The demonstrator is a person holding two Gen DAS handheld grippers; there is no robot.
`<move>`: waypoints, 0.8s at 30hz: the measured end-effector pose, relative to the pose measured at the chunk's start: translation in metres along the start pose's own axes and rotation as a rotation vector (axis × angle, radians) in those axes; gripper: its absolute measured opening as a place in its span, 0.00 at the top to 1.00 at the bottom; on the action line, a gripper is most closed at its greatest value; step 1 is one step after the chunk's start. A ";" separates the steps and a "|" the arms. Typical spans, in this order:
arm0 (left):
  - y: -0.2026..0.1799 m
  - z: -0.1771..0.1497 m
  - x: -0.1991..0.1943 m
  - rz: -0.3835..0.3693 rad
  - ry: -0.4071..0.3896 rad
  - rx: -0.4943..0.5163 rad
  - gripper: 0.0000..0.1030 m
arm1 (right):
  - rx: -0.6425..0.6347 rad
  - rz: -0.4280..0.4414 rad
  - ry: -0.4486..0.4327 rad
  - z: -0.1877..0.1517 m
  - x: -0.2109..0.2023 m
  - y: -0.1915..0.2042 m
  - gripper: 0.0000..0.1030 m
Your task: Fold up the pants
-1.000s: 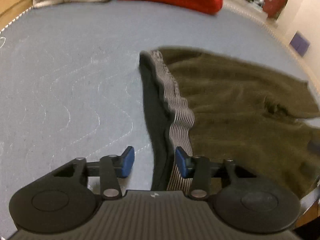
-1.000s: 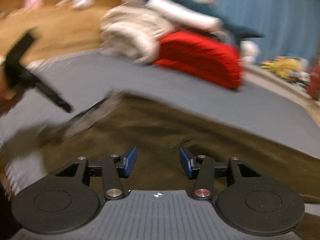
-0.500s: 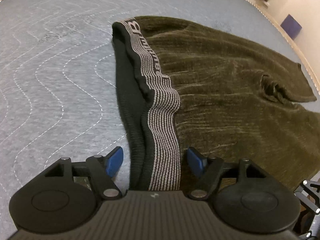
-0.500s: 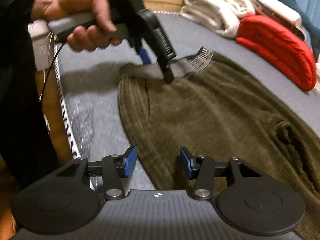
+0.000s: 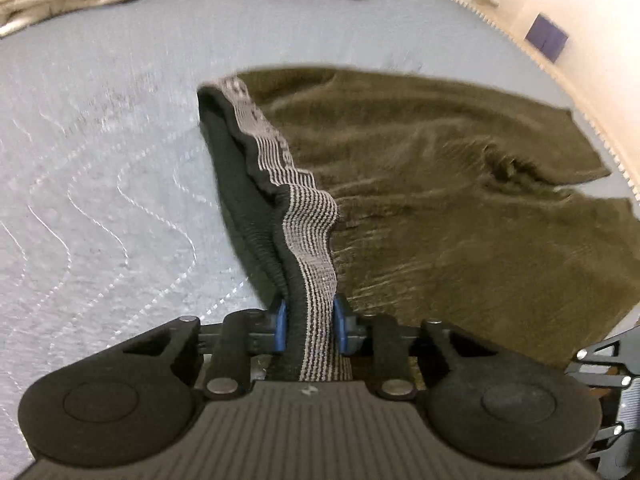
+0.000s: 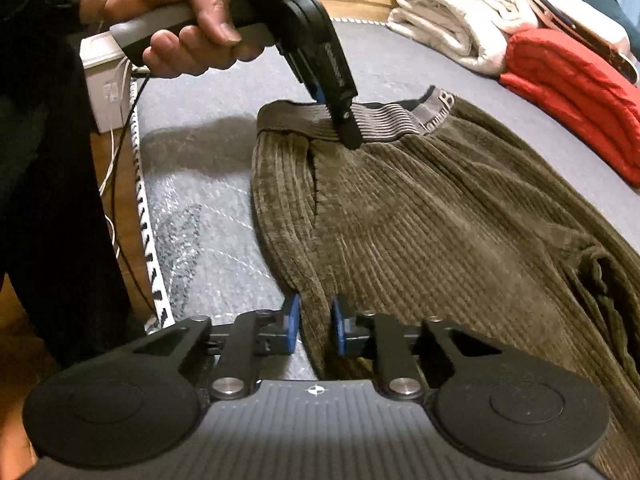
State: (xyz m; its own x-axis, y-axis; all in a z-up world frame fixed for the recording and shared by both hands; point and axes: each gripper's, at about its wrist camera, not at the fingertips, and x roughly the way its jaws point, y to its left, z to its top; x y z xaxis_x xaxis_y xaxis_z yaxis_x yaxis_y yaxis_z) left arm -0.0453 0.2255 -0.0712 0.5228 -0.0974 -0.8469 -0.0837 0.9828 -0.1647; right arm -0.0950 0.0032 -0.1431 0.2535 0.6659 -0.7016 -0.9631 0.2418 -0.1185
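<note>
At nine o'clock a hand [image 6: 160,20] holds the left claw [image 5: 308,328], whose jaws are closing with the pants' striped waistband [image 5: 312,216] pinched between the blue pads. The olive corduroy pants [image 6: 420,220] lie spread flat across the middle of the grey quilted bed [image 5: 100,160], legs trailing off toward three o'clock. At six o'clock the right claw [image 6: 314,330] is closing narrow on the pants' side edge, with folded white towels [image 6: 452,20] and a red blanket [image 6: 572,92] stacked toward one o'clock.

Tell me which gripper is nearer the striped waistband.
Left. The left gripper is closing right on the striped waistband; the right gripper is closing on the side edge of the pants, below it.
</note>
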 end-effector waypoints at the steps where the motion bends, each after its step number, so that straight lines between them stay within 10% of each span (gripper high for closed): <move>1: 0.000 0.000 -0.009 0.003 -0.020 0.014 0.77 | -0.005 0.010 -0.013 0.001 -0.003 0.001 0.85; 10: -0.004 -0.009 0.008 0.108 0.094 0.118 0.64 | -0.038 0.046 0.017 0.005 -0.006 0.005 0.82; 14: -0.014 -0.001 -0.017 0.189 -0.082 0.166 0.53 | 0.015 0.043 0.001 0.009 -0.018 -0.003 0.62; 17: -0.018 0.001 -0.025 0.072 -0.137 0.156 0.53 | 0.116 0.046 -0.048 0.013 -0.035 -0.018 0.57; 24: -0.050 -0.017 0.026 0.065 0.100 0.380 0.53 | 0.153 -0.085 0.150 -0.003 -0.006 -0.030 0.54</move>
State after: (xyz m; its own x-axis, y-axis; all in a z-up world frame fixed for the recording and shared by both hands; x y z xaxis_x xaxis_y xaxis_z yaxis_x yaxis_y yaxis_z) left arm -0.0426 0.1711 -0.0936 0.4398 -0.0296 -0.8976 0.2154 0.9737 0.0735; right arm -0.0681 -0.0102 -0.1380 0.3061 0.5285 -0.7918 -0.9109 0.4045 -0.0821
